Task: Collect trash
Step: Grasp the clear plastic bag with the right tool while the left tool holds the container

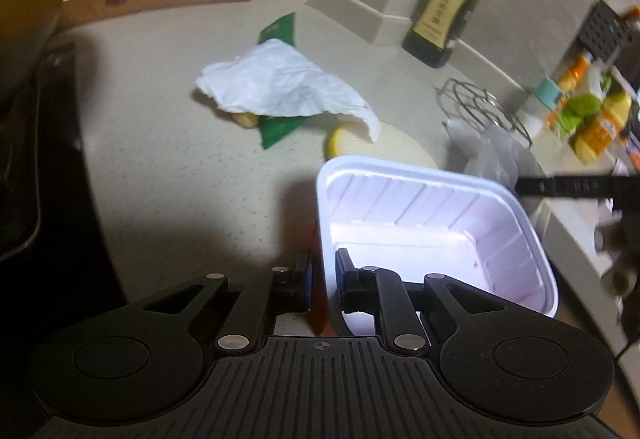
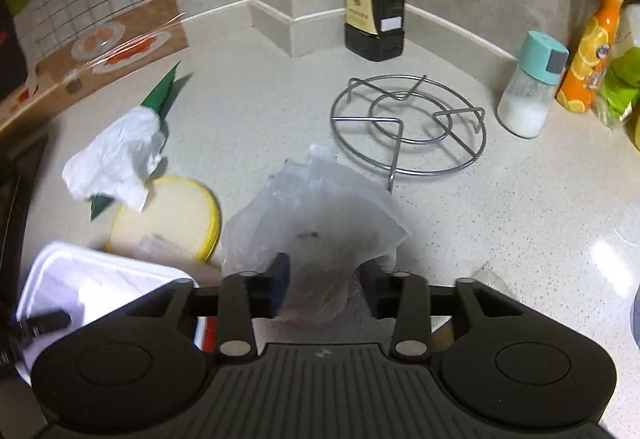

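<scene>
In the left wrist view, the left gripper (image 1: 323, 279) pinches the near wall of a white rectangular foam tray (image 1: 436, 227) on the pale speckled countertop (image 1: 168, 175); a crumpled white paper towel (image 1: 280, 83) lies beyond.

In the right wrist view, the right gripper (image 2: 325, 289) stands apart around a crumpled clear plastic bag (image 2: 316, 223), pads not visibly pressing. A round wire trivet (image 2: 408, 123) sits just behind.

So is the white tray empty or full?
Almost empty: the white tray shows its bare ribbed walls and floor, with only a few tiny crumbs inside.
</scene>
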The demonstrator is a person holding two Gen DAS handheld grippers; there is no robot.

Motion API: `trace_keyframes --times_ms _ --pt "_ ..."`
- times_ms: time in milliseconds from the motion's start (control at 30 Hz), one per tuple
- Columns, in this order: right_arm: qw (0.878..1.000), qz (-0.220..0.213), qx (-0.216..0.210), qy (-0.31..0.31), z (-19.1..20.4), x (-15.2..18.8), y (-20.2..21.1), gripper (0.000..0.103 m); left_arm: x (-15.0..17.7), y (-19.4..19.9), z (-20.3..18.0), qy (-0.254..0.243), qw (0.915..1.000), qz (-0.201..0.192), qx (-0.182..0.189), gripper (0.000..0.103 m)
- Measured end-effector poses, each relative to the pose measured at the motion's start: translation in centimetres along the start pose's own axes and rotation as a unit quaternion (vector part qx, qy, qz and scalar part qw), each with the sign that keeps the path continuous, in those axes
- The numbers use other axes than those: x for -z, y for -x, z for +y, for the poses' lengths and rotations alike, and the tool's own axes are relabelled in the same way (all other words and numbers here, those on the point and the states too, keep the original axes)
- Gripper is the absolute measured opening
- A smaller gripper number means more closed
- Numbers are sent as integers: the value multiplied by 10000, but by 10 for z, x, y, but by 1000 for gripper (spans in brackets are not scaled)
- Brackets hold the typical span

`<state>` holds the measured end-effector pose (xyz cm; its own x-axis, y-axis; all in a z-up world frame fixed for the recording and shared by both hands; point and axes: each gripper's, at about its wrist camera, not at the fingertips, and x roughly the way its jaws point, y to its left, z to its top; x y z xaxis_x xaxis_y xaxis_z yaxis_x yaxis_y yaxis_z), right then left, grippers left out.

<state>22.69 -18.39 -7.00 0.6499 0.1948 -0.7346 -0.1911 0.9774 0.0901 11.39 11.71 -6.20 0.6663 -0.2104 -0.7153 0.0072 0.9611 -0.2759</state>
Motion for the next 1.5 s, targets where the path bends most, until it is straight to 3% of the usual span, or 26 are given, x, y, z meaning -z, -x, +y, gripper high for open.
trace_keyframes --times_ms 133,233,300,367,533,733,800,833,867,967,1100,1233,1500 --pt "9991 -284 113 302 11 2 9 53 -2 2 11 327 9992 -43 245 15" --pt "9969 -598 319 405 20 -3 19 57 -1 8 11 368 9990 -205 175 14" --pt "9951 -820 415 376 20 -6 26 66 -2 12 10 333 9989 -297 141 14" --pt "9946 -930 335 302 18 -9 31 69 -2 13 8 281 9991 -310 121 13" --pt "9972 -745 -99 -6 15 -18 17 69 -2 13 4 142 9994 -296 -127 12" --pt "9997 -89 80 -193 21 -22 -40 69 -2 18 2 28 9991 -342 -266 12" --pt "9998 -59 118 -176 24 -18 -45 69 -2 21 1 -10 9988 -391 -284 11" --pt "9998 -99 80 -167 26 -16 -43 65 -3 22 1 -24 9987 -415 -281 11" --pt "9998 -115 -17 -151 27 -15 -41 48 -3 23 1 -32 9987 -431 -275 11" --pt "9996 -163 -218 -26 29 -13 -28 18 -4 24 0 -48 9987 -443 -242 11" --pt "9978 -411 -519 -67 26 -14 2 12 -6 24 0 -35 9989 -432 -154 11" --pt "9960 -692 -517 -243 14 -11 33 12 -9 23 -7 -127 9990 -418 4 10" --pt "9923 -1027 -11 -686 -32 22 77 12 -19 12 -27 -203 9988 -298 337 9"
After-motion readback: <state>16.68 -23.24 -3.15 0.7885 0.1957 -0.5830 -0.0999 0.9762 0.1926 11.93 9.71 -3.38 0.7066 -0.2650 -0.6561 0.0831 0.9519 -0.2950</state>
